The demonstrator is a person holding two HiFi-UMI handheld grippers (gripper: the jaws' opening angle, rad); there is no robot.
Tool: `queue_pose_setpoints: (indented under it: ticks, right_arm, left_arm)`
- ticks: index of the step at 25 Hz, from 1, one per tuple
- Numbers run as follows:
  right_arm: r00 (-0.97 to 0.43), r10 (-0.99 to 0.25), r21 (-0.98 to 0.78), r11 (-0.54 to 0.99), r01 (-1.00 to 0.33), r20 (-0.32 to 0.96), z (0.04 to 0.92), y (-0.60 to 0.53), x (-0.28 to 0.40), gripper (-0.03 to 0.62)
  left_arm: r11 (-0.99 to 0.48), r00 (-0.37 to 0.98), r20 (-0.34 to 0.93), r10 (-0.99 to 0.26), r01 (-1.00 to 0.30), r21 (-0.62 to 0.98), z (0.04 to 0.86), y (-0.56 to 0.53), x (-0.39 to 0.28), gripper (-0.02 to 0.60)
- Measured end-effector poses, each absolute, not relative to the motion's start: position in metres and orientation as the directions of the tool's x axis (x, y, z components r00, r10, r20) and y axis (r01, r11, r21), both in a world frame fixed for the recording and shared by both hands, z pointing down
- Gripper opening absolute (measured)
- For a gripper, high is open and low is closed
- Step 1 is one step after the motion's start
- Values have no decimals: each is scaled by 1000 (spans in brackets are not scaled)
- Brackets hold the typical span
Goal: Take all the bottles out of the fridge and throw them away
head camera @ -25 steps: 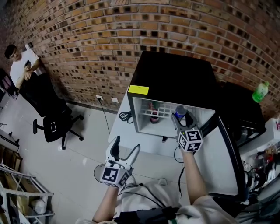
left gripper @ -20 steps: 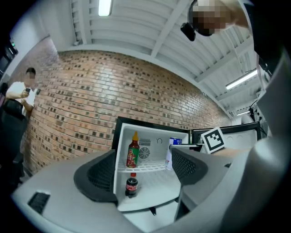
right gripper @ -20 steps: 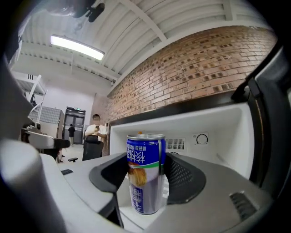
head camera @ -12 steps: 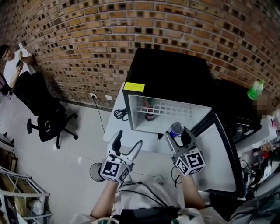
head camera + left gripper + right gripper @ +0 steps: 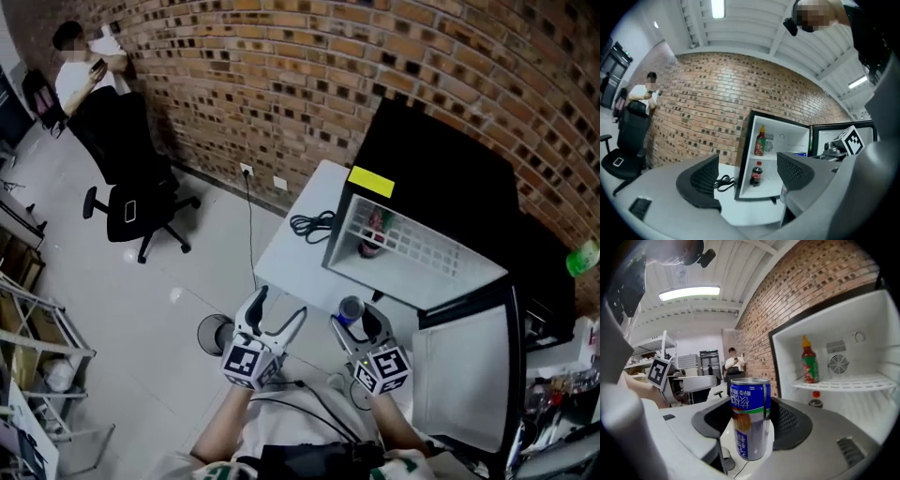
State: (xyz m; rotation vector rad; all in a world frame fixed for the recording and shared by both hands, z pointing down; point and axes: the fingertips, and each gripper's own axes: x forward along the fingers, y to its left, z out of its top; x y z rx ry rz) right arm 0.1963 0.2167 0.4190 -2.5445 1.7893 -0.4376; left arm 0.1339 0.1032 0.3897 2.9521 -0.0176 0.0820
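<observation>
blue can was held upright in the right hand-held gripper at the table's near edge, left hand-held gripper spread wide and empty; it was judged best carried level and released only once centred over the round floor bin.

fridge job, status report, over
Left gripper open, empty. Right gripper shut on blue can. Sauce bottle, cola bottle in fridge. Door open, nothing blocking.

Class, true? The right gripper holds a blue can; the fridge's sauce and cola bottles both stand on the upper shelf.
No. The left gripper view shows the cola bottle on the fridge floor, below the shelf that bears the sauce bottle.
</observation>
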Motion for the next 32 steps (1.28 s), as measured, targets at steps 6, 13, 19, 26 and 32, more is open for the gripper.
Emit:
queue_pose_setpoints:
  ticks: [6,13,19,26,32]
  right_arm:
    - [52,-940,-167,-114,-979,337,488,121,145,259]
    - [-274,-808,-248,163,-955,522,626,13,68,259]
    - [-430,-597,-328,279,-903,677,799,-67,-17,259]
    - [-479,-430,-311,405,-860,765,998,-133,-91,256]
    - [-401,-267,-162,621,-767,876,1155,-160,-127,256]
  left_arm:
    - [-955,960,202,-193,-231,186,466,33,60,379]
    - [-822,832,377,-407,-514,245,577,-50,-32,379]
    - [-692,712,504,-489,-668,273,692,-107,-105,377]
    - [-594,620,573,-536,-759,266,844,-144,-170,377]
    - [-530,568,590,-574,-807,261,948,-169,-217,377]
